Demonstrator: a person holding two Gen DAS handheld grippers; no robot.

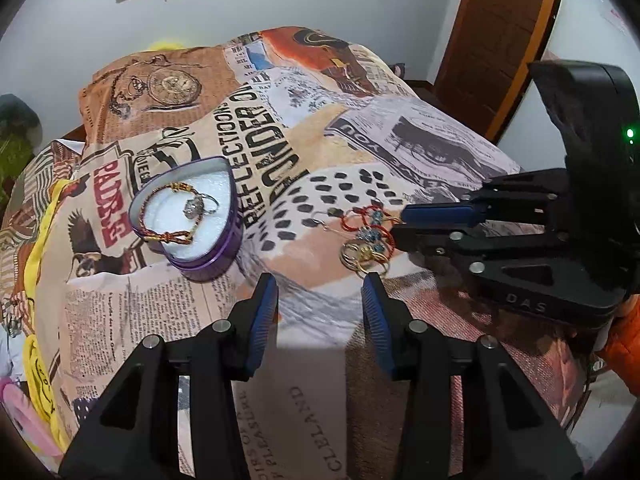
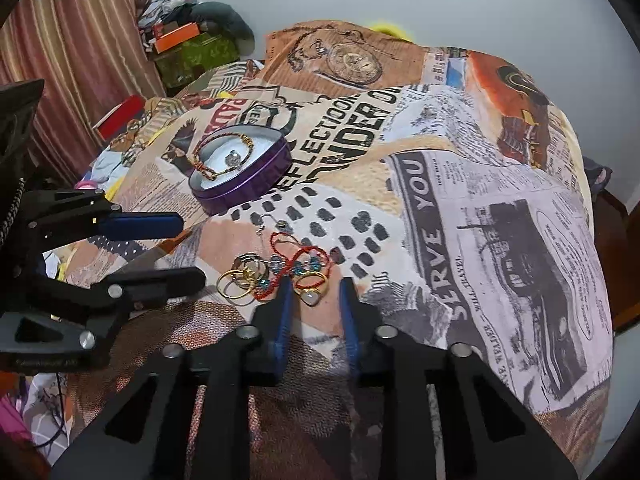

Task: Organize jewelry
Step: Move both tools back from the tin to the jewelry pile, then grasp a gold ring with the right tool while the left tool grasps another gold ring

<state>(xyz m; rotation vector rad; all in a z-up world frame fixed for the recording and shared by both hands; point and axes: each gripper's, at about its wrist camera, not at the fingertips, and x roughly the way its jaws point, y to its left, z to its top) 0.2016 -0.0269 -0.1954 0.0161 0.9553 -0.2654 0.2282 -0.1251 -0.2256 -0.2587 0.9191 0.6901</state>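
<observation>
A purple heart-shaped tin (image 1: 224,248) (image 2: 256,184) with white foam holds a red-gold bracelet (image 1: 160,208) and a silver ring (image 1: 194,207). A pile of loose jewelry (image 1: 366,240) (image 2: 276,274) lies on the printed cloth: gold rings (image 2: 240,280), a red cord with blue beads (image 2: 296,264), and a gold ring with a white stone (image 2: 310,298). My right gripper (image 2: 316,300) is open, its fingers on either side of the white-stone ring. My left gripper (image 1: 320,304) is open and empty, just in front of the pile.
The printed newspaper-pattern cloth (image 2: 460,200) covers a raised surface with drop-offs at its edges. A small earring hook (image 2: 268,224) lies between tin and pile. Boxes and clutter (image 2: 184,44) stand by the curtain. A wooden door (image 1: 496,36) is at the right.
</observation>
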